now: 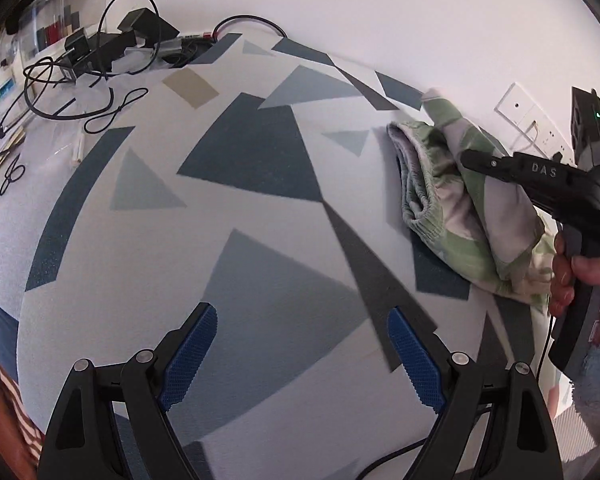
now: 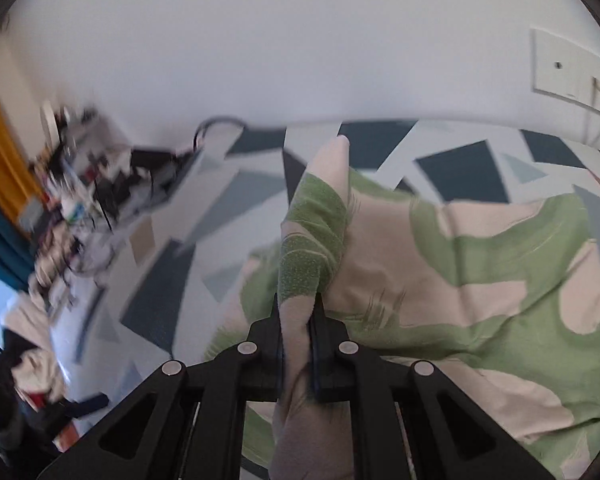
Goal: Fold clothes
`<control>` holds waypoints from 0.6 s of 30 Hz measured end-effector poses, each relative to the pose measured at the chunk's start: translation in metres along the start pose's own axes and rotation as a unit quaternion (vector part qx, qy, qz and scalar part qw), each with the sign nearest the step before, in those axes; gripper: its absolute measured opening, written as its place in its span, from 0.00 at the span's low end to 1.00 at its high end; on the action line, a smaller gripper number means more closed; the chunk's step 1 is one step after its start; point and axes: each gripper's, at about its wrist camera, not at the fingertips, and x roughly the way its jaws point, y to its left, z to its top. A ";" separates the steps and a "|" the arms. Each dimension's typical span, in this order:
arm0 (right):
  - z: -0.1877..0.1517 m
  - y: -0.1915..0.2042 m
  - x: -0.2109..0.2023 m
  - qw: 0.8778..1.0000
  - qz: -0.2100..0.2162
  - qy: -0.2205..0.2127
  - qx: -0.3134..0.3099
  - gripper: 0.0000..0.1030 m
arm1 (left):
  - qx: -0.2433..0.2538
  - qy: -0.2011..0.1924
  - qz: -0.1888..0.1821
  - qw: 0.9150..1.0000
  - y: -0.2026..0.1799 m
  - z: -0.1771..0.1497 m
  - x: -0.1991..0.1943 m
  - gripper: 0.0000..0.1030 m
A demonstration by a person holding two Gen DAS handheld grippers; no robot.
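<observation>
Pinching a soft fold of the light, floppy green-and-cream garment (image 2: 460, 272), the right claw (image 2: 298, 312) grips fine, while the left claw (image 1: 302, 344) gapes spread over the table (image 1: 260, 168), free for the elastic waistband.

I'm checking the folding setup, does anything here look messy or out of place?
Yes. At the far left end of the patterned table, a tangle of black cables and chargers sprawls onto the folding surface. The green and pink garment lies bunched at the right edge, a fold pinched in the right claw. The left claw is open and empty.
</observation>
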 end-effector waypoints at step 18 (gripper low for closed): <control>-0.002 0.060 0.043 0.995 0.063 0.081 -0.011 0.25 | 0.061 0.018 -0.007 0.998 -0.002 -0.001 0.014 0.86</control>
